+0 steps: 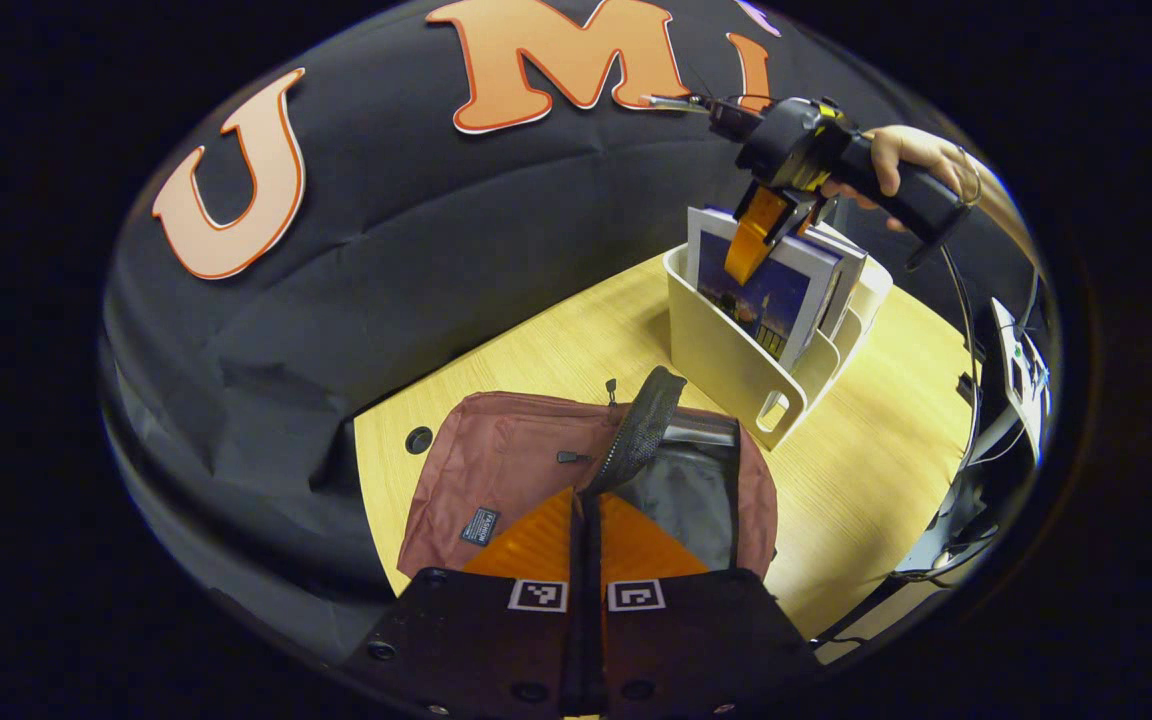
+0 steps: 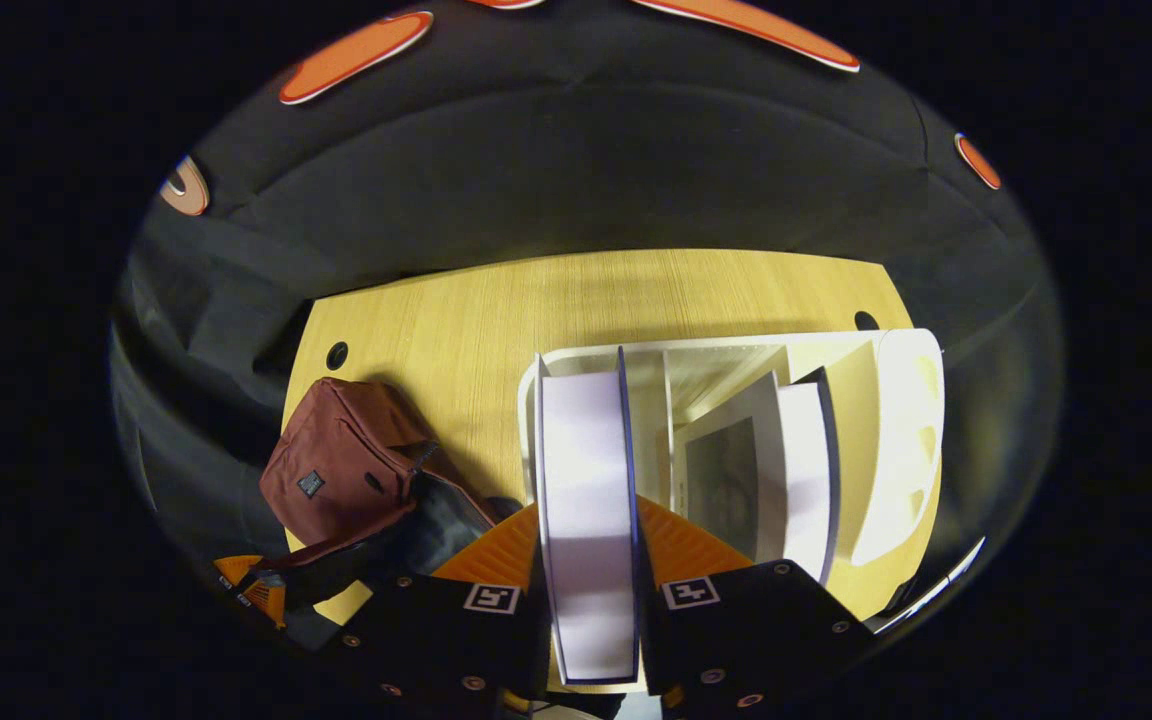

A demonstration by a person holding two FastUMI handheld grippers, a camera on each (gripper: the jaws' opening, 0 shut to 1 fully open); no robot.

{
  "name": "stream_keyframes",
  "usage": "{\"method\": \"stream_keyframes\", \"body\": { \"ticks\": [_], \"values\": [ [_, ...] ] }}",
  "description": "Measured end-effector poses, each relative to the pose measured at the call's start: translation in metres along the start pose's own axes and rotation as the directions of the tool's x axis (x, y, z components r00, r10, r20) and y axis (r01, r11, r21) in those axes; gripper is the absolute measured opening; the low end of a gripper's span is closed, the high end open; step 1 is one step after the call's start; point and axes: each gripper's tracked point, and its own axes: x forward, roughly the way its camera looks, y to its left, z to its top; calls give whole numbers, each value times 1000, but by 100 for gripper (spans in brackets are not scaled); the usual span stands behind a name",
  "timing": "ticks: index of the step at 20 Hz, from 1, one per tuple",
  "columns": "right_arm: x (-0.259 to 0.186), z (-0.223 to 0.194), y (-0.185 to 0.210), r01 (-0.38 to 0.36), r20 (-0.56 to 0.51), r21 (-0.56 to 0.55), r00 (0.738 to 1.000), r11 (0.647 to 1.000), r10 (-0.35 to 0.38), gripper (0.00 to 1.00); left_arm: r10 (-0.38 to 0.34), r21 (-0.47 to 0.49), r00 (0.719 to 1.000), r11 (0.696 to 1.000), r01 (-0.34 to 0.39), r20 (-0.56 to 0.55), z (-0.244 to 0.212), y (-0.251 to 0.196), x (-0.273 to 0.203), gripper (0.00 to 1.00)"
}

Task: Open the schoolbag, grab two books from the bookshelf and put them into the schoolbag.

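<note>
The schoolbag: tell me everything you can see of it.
The schoolbag is dull red fabric with a small dark label on its front and a black lining. It lies flat on the wooden table, beside the white bookshelf. Its zipper is undone and the mouth gapes. The left gripper pinches the zipper edge, holding the flap up.

Not much readable here. Small dark tag (image 1: 480,526) on the front of the reddish schoolbag (image 1: 496,470), lower middle of the left gripper view, with lettering too tiny to make out. Black-and-white square marker patches (image 1: 538,596) on the gripper fingers, bottom of both views, just patterns, no words. Book cover (image 1: 761,300) in the white bookshelf (image 1: 726,370) with a picture, no legible title.
</note>
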Motion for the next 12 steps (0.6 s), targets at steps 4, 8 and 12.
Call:
{"method": "stream_keyframes", "body": {
  "ticks": [4,8,12],
  "values": [
    [-42,11,-3,16,71,-9,997,1000,-15,36,8,23,1000,1000,-8,-1,1,-1,-2,1],
    [-106,27,-1,-3,166,-10,986,1000,5,36,10,30,1000,999,-10,6,1,-3,-3,1],
    [-180,32,-4,-89,283,28,956,996,77,36,9,37,1000,999,-9,4,-2,-5,0,1]
  ]
}}
